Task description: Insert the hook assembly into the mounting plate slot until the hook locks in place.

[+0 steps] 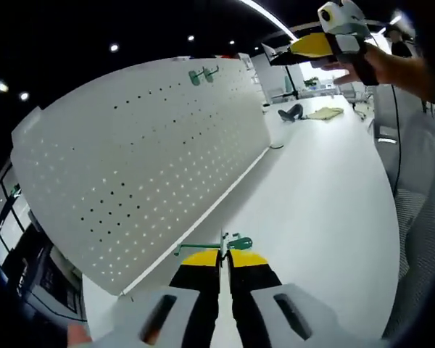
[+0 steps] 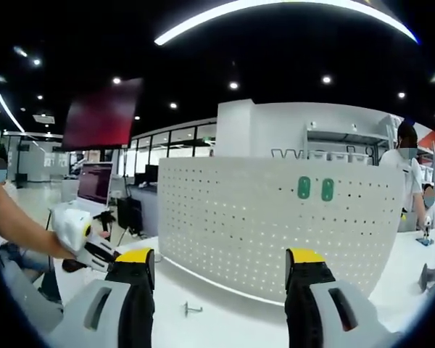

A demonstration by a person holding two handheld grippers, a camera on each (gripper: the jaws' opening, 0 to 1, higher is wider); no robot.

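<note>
Nearest the lens, the left gripper (image 1: 224,255) is pinching its yellow-tipped jaws together on a green hook assembly (image 1: 225,243); its wire arm is sticking out left of the tips and its small bracket right, just above the white table (image 1: 326,196); the perforated mounting plate (image 1: 145,159) is standing beyond and to the left of the tips, apart from the hook. The right gripper (image 2: 221,272) is holding its jaws wide apart with nothing between them, facing the plate; a small metal hook (image 2: 193,309) is lying on the table between and below the tips; two green hooks (image 2: 315,188) are already hanging high on the plate. By my reading, the held hook is grasped but not yet inserted; alignment, pushing and locking are remaining. No legible writing is showing.
</note>
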